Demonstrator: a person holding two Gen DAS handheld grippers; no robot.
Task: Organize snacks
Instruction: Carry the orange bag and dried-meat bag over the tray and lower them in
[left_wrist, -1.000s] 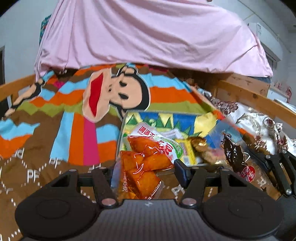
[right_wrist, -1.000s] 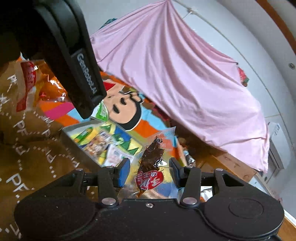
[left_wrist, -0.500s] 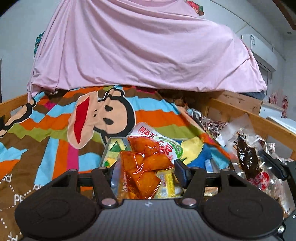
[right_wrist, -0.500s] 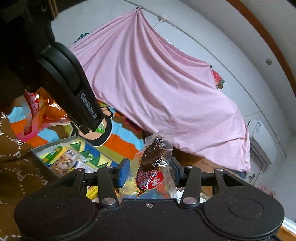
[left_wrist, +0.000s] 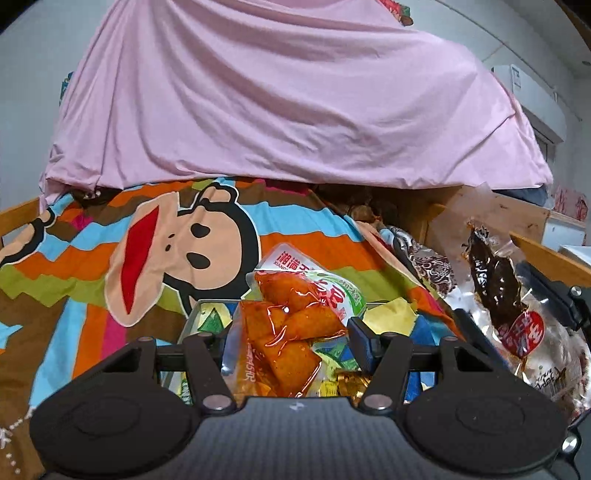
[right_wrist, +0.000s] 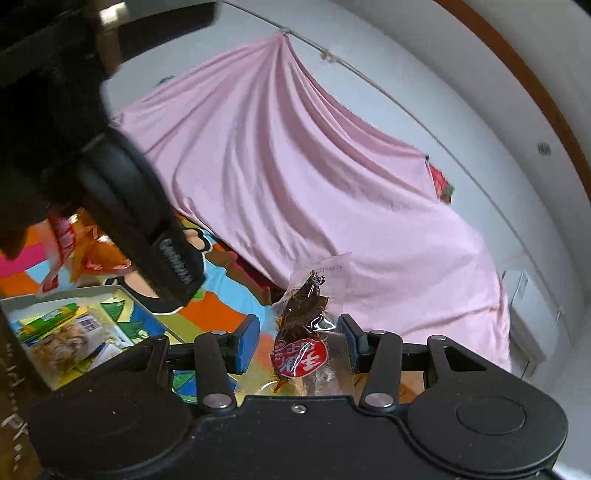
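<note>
Both grippers raised since earlier, orange snack packet (left_wrist: 291, 332) between left jaws

Glossy film packs, matt black plastic tools, soft cloth all round.
Orange snack pack (left_wrist: 291, 332) and dark snack pack (right_wrist: 304, 332): clear shiny plastic film, crinkled. Left tool (left_wrist: 286, 341) and right tool (right_wrist: 297, 343): matt plastic, metal rivets. Pink sheet (left_wrist: 295, 110): smooth draped cloth. Monkey blanket (left_wrist: 110, 266): printed fabric. Bed rail (left_wrist: 550, 258): wood.

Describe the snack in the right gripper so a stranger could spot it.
Start at the pink sheet hanging over the bed. In front of it, the right gripper holds a clear packet. Unlike the orange packet, it contains dark brown meat under a round red label.
</note>
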